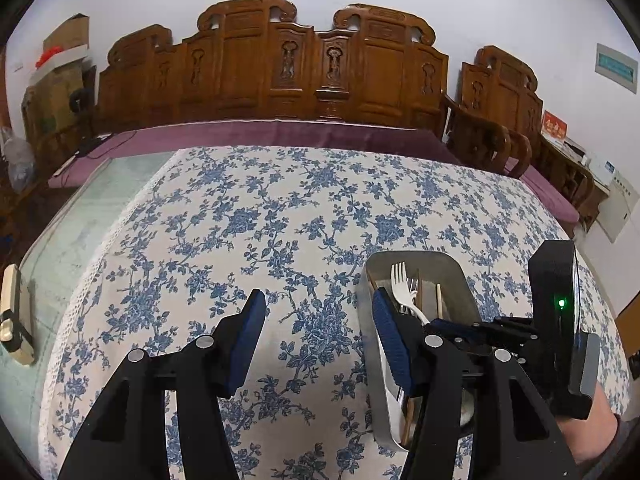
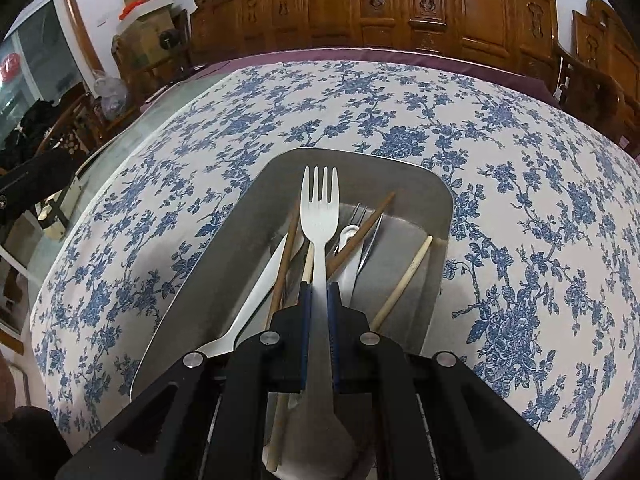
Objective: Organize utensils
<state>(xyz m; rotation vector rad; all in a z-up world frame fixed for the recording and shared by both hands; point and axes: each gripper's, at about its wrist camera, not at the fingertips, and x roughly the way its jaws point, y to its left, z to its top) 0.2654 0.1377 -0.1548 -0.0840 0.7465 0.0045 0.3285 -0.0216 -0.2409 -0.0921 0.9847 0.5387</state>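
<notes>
Gripping the white plastic fork (image 2: 320,216) by its handle, the right tool (image 2: 318,292) holds it over the grey metal tray (image 2: 248,216), where chopsticks and other utensils lie together. The left tool (image 1: 318,312) waits wide open above the flowered surface (image 1: 280,208), probably to stay out of the way.

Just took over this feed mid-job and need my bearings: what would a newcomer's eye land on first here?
First, the white plastic fork, pinched by its handle in the shut right gripper, tines pointing away over the metal tray. Under it the tray holds a jumble of chopsticks and other cutlery. The tray sits on a blue floral tablecloth, with the left gripper open beside it, holding nothing.
</notes>
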